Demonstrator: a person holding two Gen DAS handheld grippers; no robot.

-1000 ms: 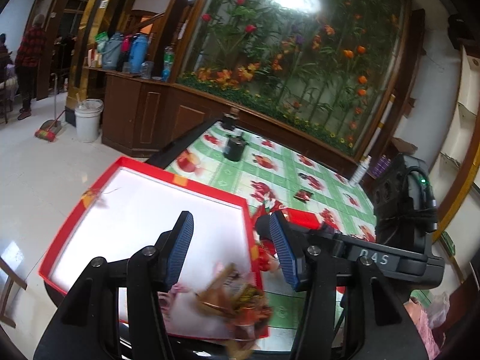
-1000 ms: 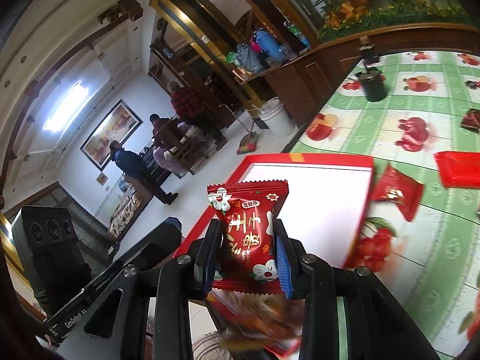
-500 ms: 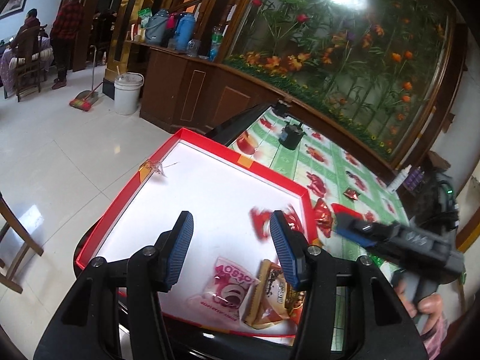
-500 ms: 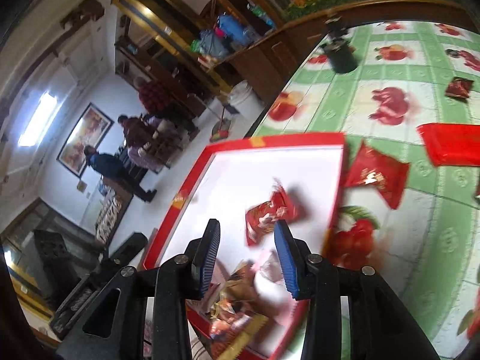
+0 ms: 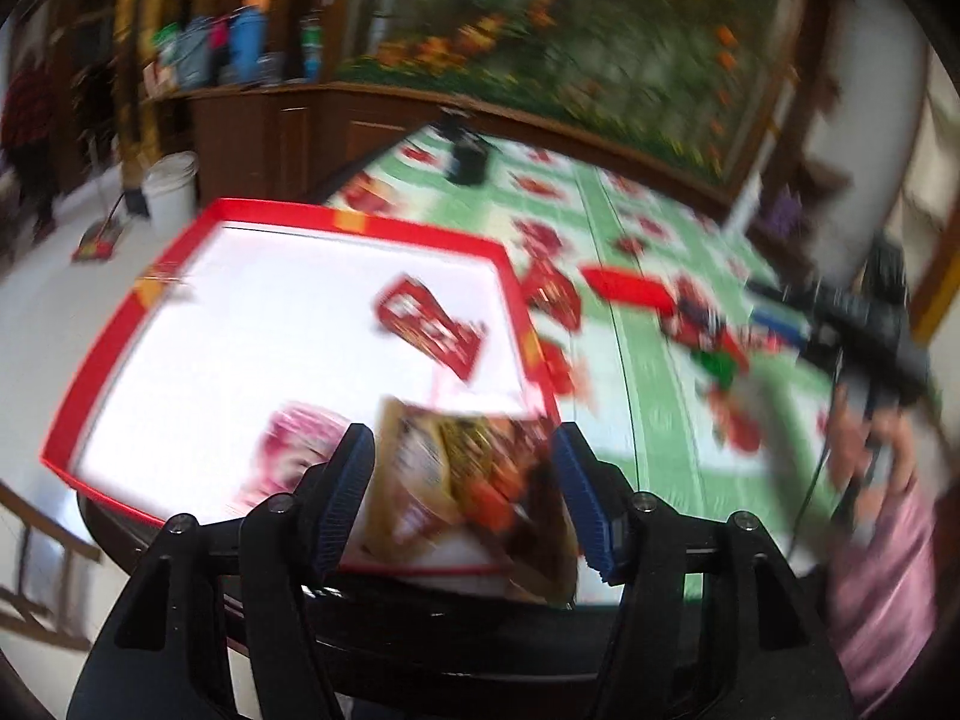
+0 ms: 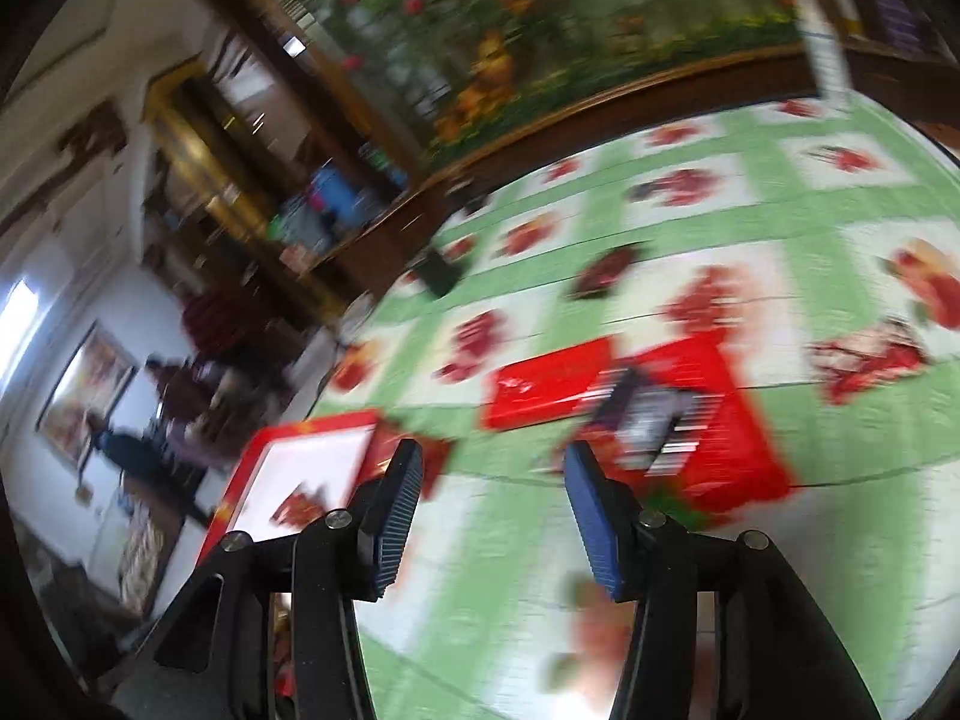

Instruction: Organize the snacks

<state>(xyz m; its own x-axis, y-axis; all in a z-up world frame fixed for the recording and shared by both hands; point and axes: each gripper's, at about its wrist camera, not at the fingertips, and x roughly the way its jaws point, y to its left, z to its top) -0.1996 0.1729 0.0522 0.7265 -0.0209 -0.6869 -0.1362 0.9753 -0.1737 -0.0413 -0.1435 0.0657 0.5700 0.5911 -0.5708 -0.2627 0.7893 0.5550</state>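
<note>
Snacks, left wrist view: brown packet (image 5: 462,468) between the spread fingers of the left gripper (image 5: 463,489), pink packet (image 5: 294,450) just left, red packet (image 5: 429,327) ahead, all inside the red-rimmed tray (image 5: 120,324). Right wrist view, blurred: right gripper (image 6: 493,516) spread, empty, red packs (image 6: 678,420) on the green tablecloth (image 6: 660,228) ahead, tray at left.

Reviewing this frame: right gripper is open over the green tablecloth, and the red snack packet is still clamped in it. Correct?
Not quite. The right gripper is open over the green tablecloth but holds nothing; the right wrist view shows only cloth between its fingers. The red snack packet lies inside the red tray.
</note>
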